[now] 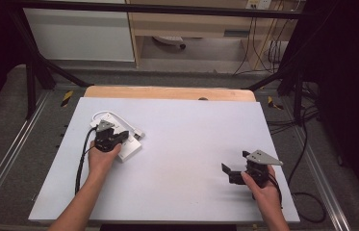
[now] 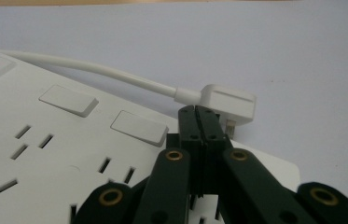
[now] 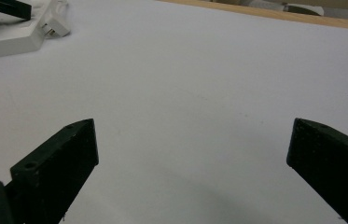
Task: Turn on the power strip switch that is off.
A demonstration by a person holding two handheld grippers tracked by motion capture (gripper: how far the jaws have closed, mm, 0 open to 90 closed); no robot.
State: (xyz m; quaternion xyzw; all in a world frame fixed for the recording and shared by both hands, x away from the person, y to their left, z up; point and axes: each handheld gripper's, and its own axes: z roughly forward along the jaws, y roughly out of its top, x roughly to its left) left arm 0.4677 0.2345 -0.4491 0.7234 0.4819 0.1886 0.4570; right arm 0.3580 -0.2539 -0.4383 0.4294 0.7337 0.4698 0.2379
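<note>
Power strip [image 2: 45,154] lies under closed left tool [image 2: 203,122]; right tool [image 3: 192,154] gapes.

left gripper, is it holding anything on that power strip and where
Nothing is held. The left gripper has its fingers shut together with nothing between them, above the power strip, just short of the white plug.

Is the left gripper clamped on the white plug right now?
No, the left gripper is shut with nothing between its jaws, above the white power strip, the white plug beyond.
</note>
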